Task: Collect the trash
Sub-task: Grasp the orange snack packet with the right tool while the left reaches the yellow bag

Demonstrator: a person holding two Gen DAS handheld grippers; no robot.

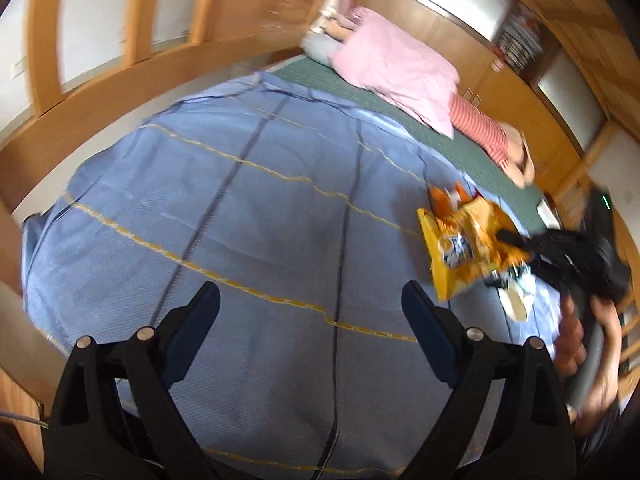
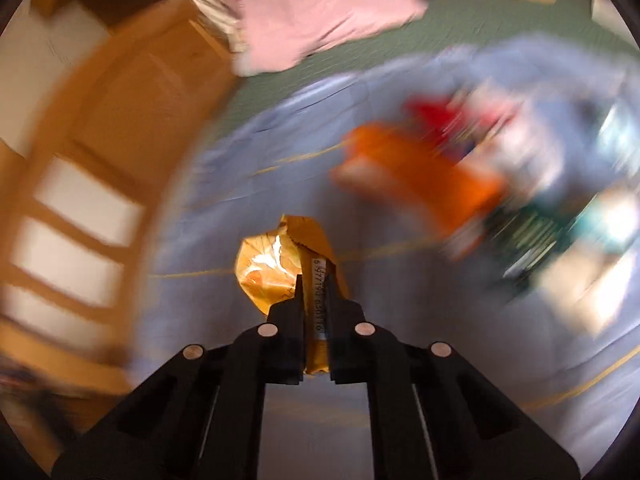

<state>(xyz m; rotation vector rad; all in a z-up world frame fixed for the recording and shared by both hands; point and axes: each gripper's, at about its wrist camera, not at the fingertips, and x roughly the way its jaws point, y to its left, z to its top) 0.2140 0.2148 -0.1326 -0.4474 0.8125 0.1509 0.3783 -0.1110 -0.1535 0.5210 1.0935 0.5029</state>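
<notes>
A crumpled yellow snack bag (image 2: pixel 272 268) hangs just above the blue checked sheet (image 2: pixel 208 320), and my right gripper (image 2: pixel 316 284) is shut on its seam edge. In the left wrist view the same yellow bag (image 1: pixel 464 248) is at the right, pinched by the black right gripper (image 1: pixel 516 240), with a person's hand (image 1: pixel 580 344) behind it. My left gripper (image 1: pixel 312 296) is open over the bare blue sheet (image 1: pixel 260 220), with nothing between its fingers. More wrappers lie blurred to the right: an orange one (image 2: pixel 420 176) and a red one (image 2: pixel 432 116).
A pink cloth (image 1: pixel 400 68) and a red-striped item (image 1: pixel 480 128) lie on the green mat (image 1: pixel 460 152) at the far side. A wooden rail (image 1: pixel 120 76) runs along the left. A small orange wrapper (image 1: pixel 448 196) and a white scrap (image 1: pixel 518 300) lie by the yellow bag.
</notes>
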